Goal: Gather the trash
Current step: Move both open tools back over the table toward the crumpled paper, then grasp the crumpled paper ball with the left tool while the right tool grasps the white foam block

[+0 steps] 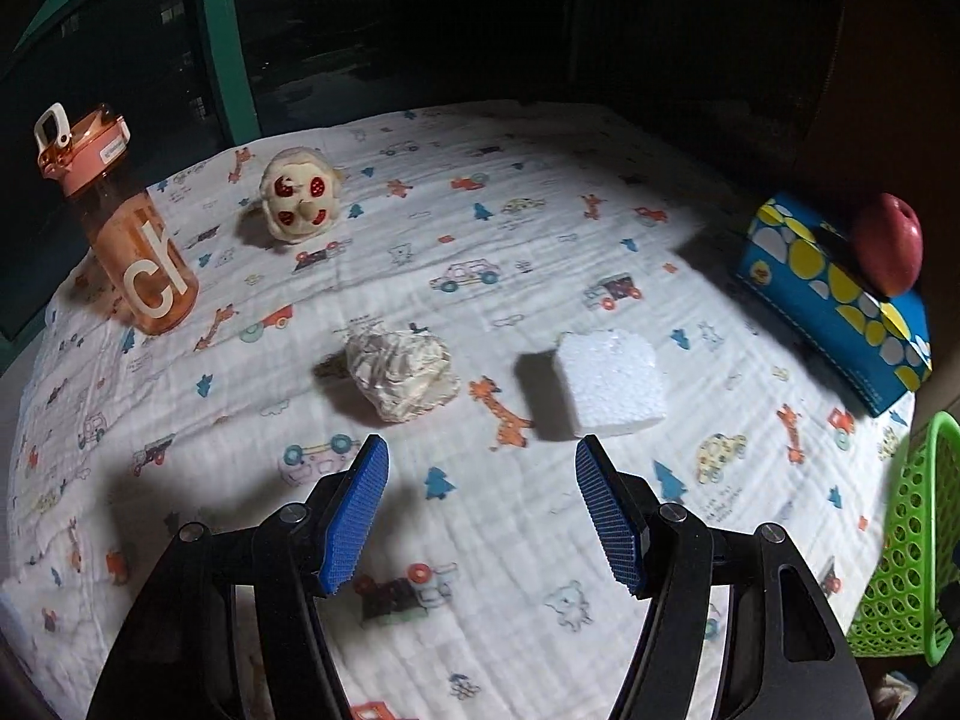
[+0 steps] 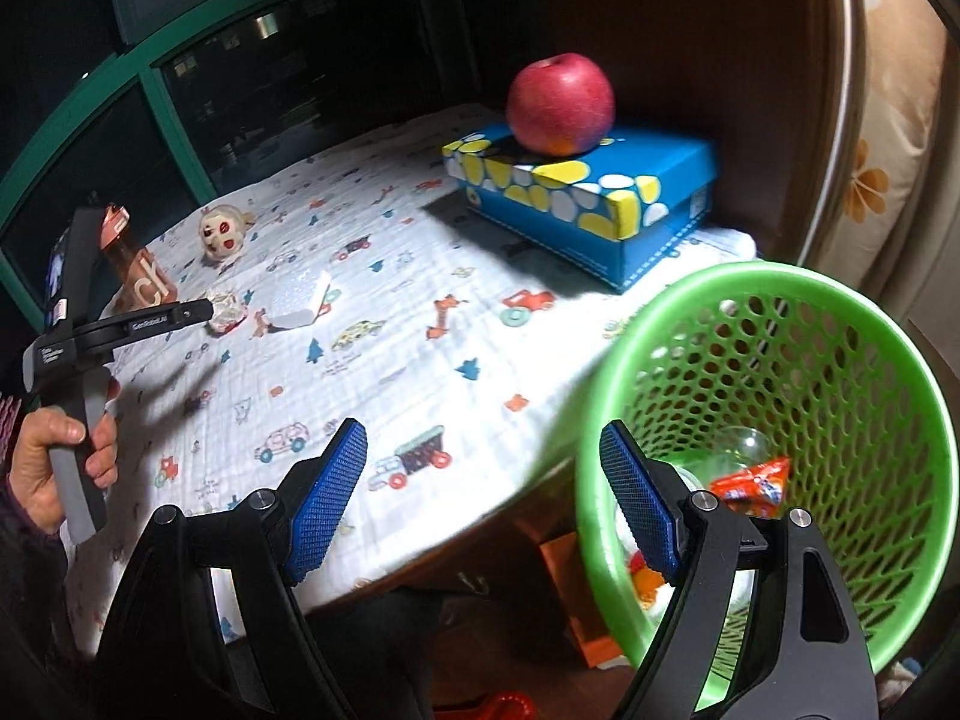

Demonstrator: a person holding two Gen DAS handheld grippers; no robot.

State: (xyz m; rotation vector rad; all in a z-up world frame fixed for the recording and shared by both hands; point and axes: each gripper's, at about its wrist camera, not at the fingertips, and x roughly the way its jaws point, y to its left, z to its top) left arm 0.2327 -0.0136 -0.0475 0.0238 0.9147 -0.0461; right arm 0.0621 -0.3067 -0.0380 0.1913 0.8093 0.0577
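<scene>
A crumpled paper ball [image 1: 403,373] and a white foam block [image 1: 612,383] lie on the printed cloth just beyond my left gripper [image 1: 480,450], which is open and empty. Both also show far left in the right wrist view, paper ball [image 2: 227,307] and foam block [image 2: 298,299], with the left gripper's fingertip beside the paper ball. My right gripper [image 2: 483,438] is open and empty, at the table's near edge beside the green mesh basket [image 2: 852,324]. The basket holds a red wrapper [image 2: 753,487] and a clear cup.
An orange water bottle [image 1: 129,234] and a plush toy head [image 1: 300,199] stand at the far left. A blue box [image 2: 576,198] with a red apple [image 2: 561,103] on top sits at the back right. The basket's rim [image 1: 918,546] shows right of the table.
</scene>
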